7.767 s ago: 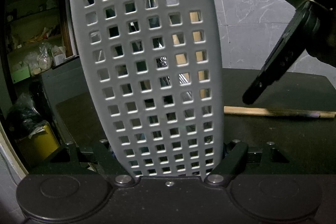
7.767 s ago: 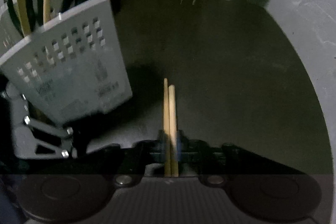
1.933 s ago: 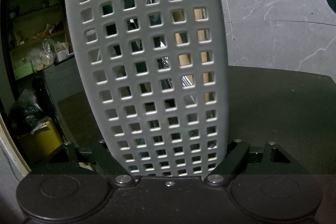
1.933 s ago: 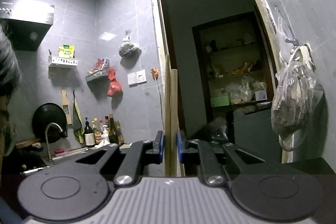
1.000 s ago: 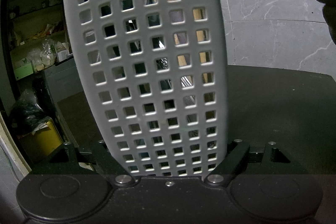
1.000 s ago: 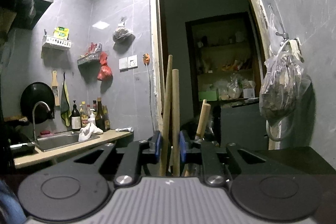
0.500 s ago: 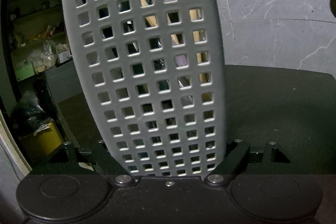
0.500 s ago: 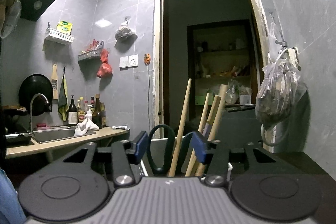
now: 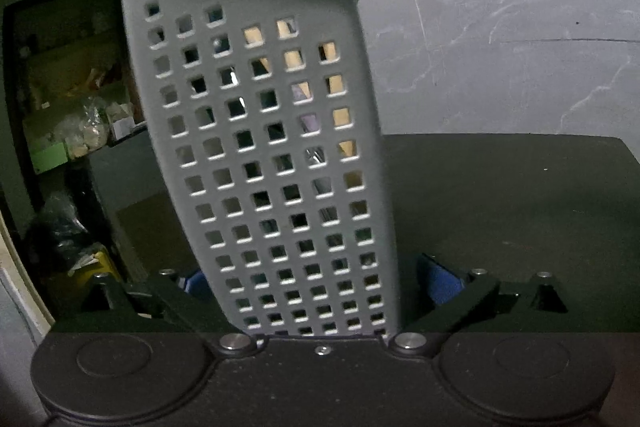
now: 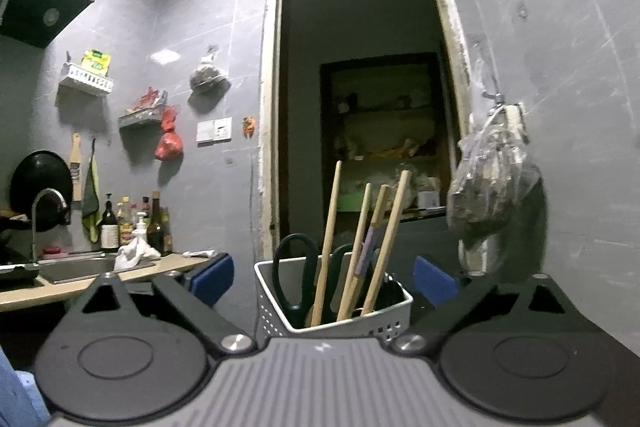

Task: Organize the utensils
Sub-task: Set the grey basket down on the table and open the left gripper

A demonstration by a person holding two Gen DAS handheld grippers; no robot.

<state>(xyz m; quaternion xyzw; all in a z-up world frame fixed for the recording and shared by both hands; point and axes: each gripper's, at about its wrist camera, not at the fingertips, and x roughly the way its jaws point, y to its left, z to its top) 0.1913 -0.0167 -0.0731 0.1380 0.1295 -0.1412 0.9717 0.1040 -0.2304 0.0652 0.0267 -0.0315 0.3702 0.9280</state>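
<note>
Both claws stand wide, jaws having just been opening. Left claw [image 9: 316, 283] brackets the base of one grey perforated holder [image 9: 264, 155]; its blue pads sit clear of the holder walls. Right claw [image 10: 324, 277] hangs level above the holder [image 10: 340, 323], nothing between its pads; one of its blue pads appears at upper right in the left wrist view. One dark counter [image 9: 500, 195] carries the holder, which stands upright. Contents, counted from the right wrist view: four wooden sticks [image 10: 384, 239], probably chopsticks, leaning in the holder, and one pair of black-handled scissors [image 10: 294, 267], handles up.
</note>
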